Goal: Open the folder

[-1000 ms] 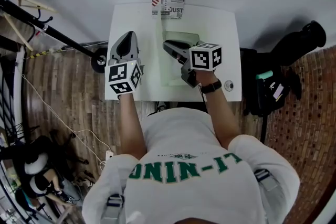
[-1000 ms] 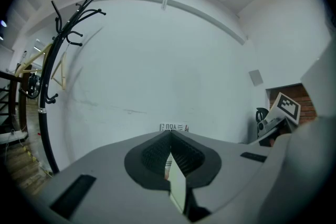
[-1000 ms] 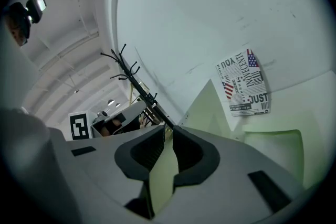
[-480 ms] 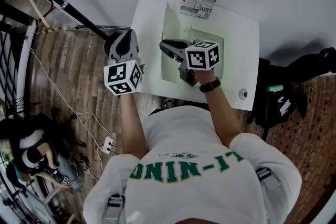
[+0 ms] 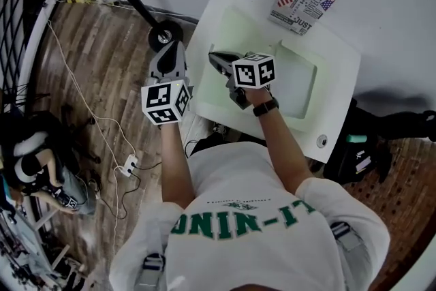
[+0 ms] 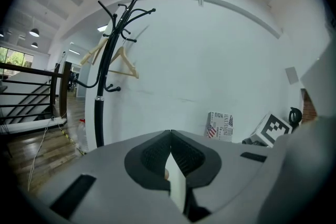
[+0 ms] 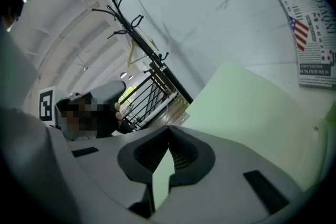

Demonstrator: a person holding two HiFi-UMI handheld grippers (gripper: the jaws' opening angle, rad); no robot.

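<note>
The pale green folder (image 5: 293,75) lies spread open on the white worktop (image 5: 339,102), its cover turned out to the left. The right gripper (image 5: 214,56) sits over that cover, and its fingers have just closed together with nothing plainly between them. It should lift straight off without dragging the cover, while the left gripper (image 5: 174,50), fingers together too, hangs beside the worktop's left edge.

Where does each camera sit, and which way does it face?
Head view: on the head, steeply down at table, open folder; shows torso, left tongs, right tongs.
Left gripper view: on left tongs, facing wall, coat rack; shows its shut jaws.
Right gripper view: on right tongs, facing across folder; jaws just closed.
Shared: printed box in all.
</note>
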